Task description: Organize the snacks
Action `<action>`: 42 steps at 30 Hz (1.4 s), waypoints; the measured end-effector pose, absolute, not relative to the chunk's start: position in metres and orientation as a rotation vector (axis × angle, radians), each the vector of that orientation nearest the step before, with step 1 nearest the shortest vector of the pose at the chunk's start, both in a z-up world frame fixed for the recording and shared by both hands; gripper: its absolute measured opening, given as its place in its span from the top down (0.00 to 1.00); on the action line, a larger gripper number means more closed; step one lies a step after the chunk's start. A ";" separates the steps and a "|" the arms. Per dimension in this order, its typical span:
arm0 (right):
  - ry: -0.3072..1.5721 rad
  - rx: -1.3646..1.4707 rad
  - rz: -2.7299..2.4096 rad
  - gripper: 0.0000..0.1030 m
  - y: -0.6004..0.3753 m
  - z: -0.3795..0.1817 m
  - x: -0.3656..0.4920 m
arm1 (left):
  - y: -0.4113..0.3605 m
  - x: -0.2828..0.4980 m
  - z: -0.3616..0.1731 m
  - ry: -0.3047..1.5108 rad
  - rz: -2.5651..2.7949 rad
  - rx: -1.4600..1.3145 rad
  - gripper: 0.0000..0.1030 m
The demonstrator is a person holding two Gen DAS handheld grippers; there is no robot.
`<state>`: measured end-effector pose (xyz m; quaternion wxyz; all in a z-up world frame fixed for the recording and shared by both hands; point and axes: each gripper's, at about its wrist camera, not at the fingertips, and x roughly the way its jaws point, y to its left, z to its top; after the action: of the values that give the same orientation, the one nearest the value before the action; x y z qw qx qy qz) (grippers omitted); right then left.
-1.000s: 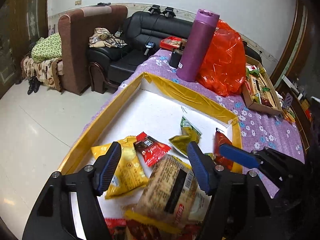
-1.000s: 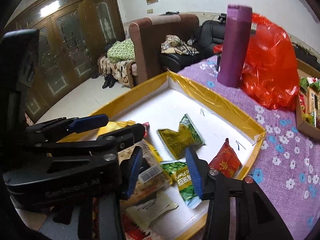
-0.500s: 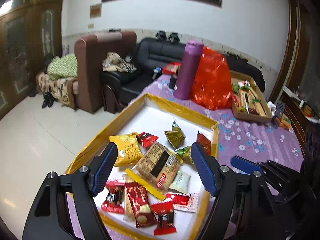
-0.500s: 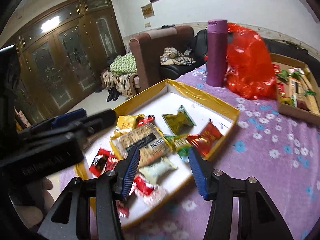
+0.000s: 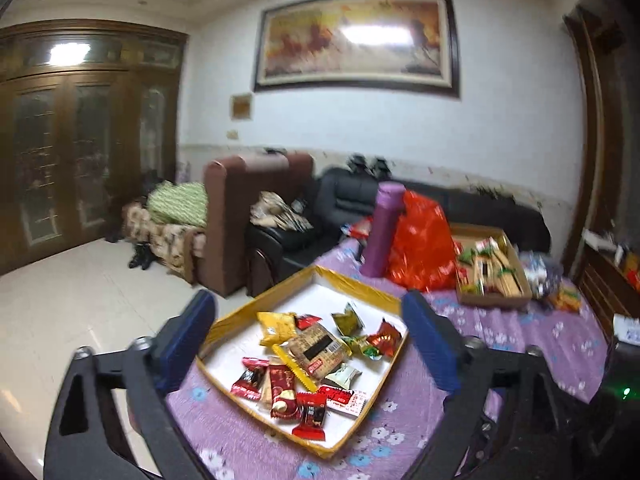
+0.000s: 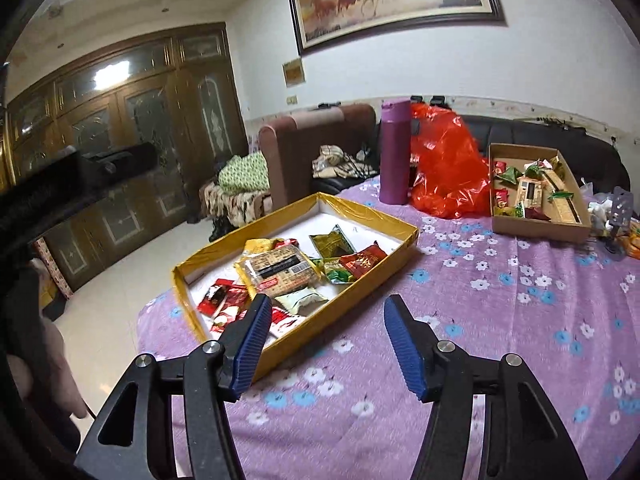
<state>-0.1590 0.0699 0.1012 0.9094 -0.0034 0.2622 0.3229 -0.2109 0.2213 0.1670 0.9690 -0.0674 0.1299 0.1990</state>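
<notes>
A yellow-rimmed white tray [image 5: 356, 284] [image 6: 394, 226] sits on the purple flowered tablecloth and holds several snack packets, among them a large brown biscuit pack [image 5: 316, 350] [image 6: 278, 268], a yellow bag [image 5: 276, 326] and red packets [image 5: 282, 390]. My left gripper [image 5: 310, 346] is open and empty, raised well above and back from the tray. My right gripper [image 6: 326, 340] is open and empty, above the cloth just right of the tray's near corner.
A cardboard box [image 6: 536, 226] [image 5: 494, 300] with more snacks stands at the back right. A purple flask [image 6: 394, 152] and a red plastic bag [image 6: 448, 164] stand behind the tray. Sofas and a floor edge lie to the left.
Both grippers have pulled up and back from the tray, so the whole tray now shows. Both stay open and empty.
</notes>
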 end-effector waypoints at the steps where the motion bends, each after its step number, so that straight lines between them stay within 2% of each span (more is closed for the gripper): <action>1: 0.532 -0.005 0.671 0.41 0.068 0.101 -0.164 | 0.220 -0.218 0.165 0.230 0.401 -0.154 0.00; 3: 0.518 -0.011 0.678 0.41 0.067 0.100 -0.174 | 0.222 -0.220 0.157 0.225 0.382 -0.192 0.00; 6: 0.500 -0.036 0.684 0.36 0.068 0.095 -0.189 | 0.226 -0.209 0.142 0.325 0.387 -0.207 0.00; 26: 0.616 -0.037 0.712 0.36 0.076 0.050 -0.193 | 0.193 -0.169 0.079 0.595 0.423 -0.031 0.00; 42: 0.663 -0.052 0.705 0.35 0.085 0.036 -0.185 | 0.203 -0.159 0.063 0.649 0.384 -0.050 0.00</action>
<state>-0.1850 0.0850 0.0363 0.8848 -0.0248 0.3187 0.3389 -0.1589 0.2029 0.0632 0.9295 -0.0242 0.3168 0.1874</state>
